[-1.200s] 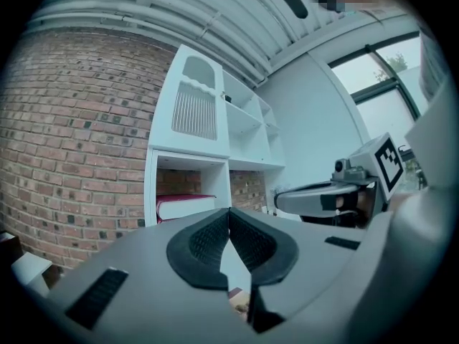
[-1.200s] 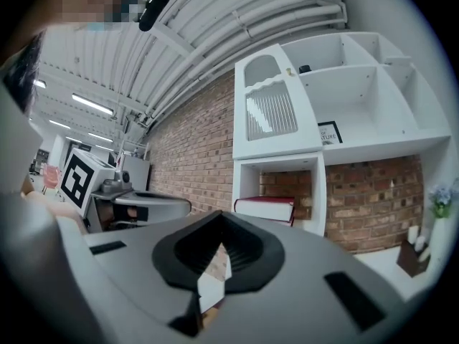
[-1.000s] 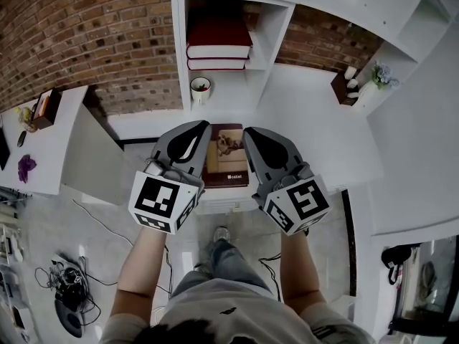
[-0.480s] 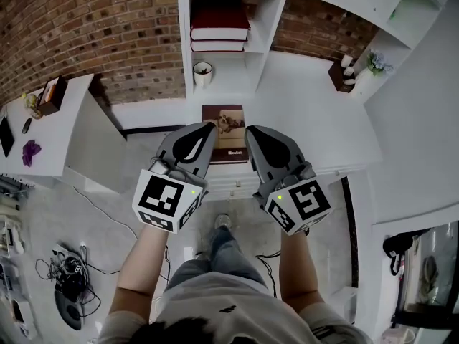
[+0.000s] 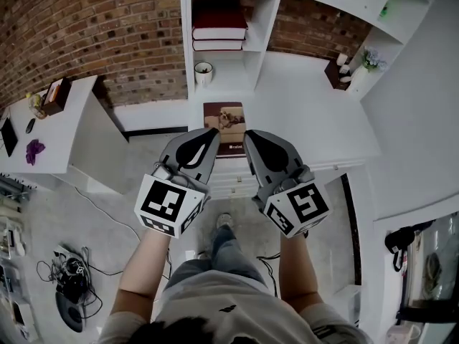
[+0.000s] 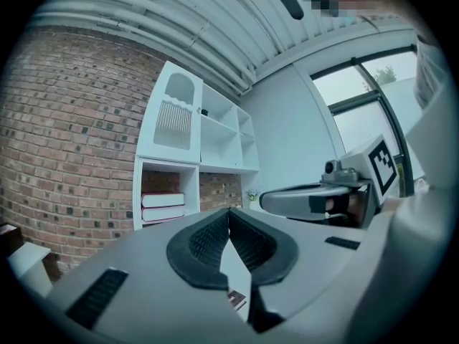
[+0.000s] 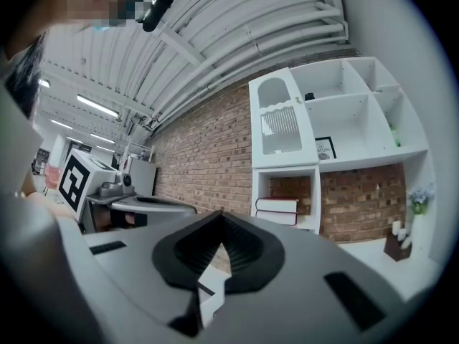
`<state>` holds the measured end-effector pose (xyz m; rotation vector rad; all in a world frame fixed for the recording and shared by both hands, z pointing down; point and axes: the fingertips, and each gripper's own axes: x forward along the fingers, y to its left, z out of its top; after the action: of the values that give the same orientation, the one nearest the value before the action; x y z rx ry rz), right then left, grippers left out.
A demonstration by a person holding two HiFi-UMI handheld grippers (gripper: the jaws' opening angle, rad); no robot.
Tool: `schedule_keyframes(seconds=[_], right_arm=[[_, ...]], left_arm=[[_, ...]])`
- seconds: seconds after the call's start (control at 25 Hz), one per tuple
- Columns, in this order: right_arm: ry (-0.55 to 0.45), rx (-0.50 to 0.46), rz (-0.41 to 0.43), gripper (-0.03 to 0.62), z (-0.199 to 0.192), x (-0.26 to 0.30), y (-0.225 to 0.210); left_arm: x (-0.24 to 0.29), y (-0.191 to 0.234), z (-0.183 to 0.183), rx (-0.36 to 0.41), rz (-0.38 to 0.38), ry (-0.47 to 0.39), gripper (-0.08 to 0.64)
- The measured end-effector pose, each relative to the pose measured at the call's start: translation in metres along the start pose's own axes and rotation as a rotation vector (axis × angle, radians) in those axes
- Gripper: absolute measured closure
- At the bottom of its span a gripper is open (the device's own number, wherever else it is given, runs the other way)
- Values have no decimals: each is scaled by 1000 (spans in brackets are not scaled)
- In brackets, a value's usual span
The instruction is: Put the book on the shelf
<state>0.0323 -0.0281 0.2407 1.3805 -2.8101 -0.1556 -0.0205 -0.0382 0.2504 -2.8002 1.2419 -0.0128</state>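
Note:
The brown book [image 5: 224, 120] with a picture on its cover lies flat on the white counter [image 5: 301, 113], in front of the shelf cubby [image 5: 259, 34]. Two red books [image 5: 219, 31] are stacked inside that cubby. My left gripper [image 5: 213, 132] and right gripper [image 5: 248, 135] hover side by side just short of the book's near edge, not touching it. Both are shut, with nothing between the pads. In the left gripper view the shut jaws point toward the cubby's red books [image 6: 163, 205], and the right gripper [image 6: 315, 198] shows alongside. A corner of the book [image 6: 237, 301] peeks below the jaws.
A white mug [image 5: 204, 72] stands on the counter below the cubby. A dark holder [image 5: 338, 71] and a small plant [image 5: 369, 58] sit at the back right. A white side table [image 5: 64, 131] with small items is at the left. Cables [image 5: 72, 282] lie on the floor.
Both grippers have drawn back from beside the book to just short of its near edge. The view has backed away from the shelf. Both jaws stayed shut.

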Motion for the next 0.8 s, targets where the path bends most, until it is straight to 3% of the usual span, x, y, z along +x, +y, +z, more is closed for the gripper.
schedule_keyframes(seconds=[0.8], right_arm=[[-19, 3, 29, 583, 11, 1, 36]], left_arm=[[-29, 3, 13, 7, -9, -34, 546]])
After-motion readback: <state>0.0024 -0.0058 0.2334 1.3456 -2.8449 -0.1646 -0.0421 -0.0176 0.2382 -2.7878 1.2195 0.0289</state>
